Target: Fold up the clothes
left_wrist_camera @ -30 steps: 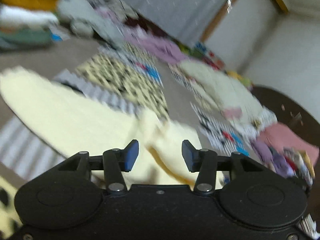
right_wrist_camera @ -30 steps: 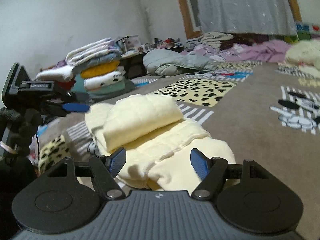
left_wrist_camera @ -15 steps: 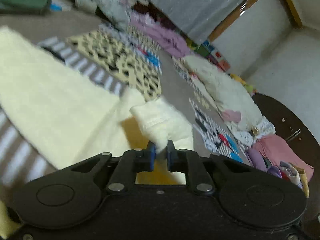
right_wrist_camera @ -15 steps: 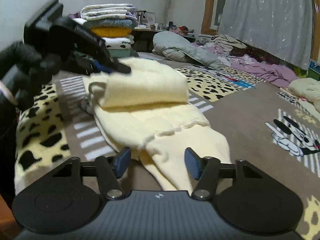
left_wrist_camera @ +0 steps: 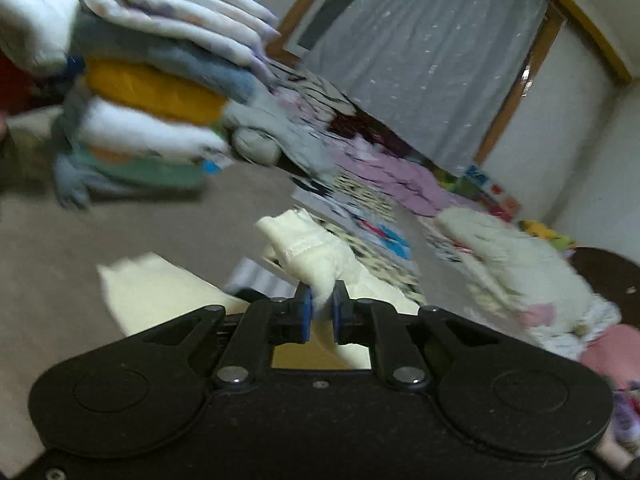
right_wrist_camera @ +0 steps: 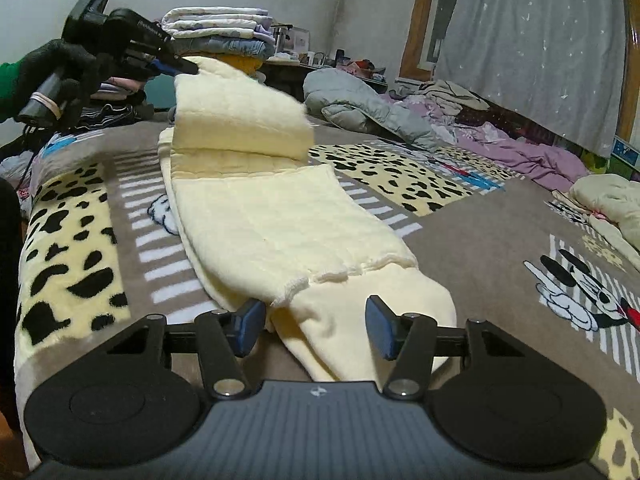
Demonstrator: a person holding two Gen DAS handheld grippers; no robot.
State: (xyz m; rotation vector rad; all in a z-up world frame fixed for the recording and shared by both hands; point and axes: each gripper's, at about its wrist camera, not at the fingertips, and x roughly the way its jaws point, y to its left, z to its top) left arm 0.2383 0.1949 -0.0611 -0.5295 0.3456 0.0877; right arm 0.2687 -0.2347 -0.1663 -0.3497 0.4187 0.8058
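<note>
Cream garment (right_wrist_camera: 280, 216): far end pinched in left gripper (left_wrist_camera: 319, 312), lifted off blanket (right_wrist_camera: 472, 236); near end between spread right gripper (right_wrist_camera: 316, 328).

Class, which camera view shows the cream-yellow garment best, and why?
The right wrist view: the cream-yellow garment lies along the blanket, its far end lifted by the left gripper. The left wrist view is blurred and shows only the pinched end in the shut left gripper.

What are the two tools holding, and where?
The left tool pinches the yellow garment at one lifted end. The right tool is open, holding nothing.
</note>
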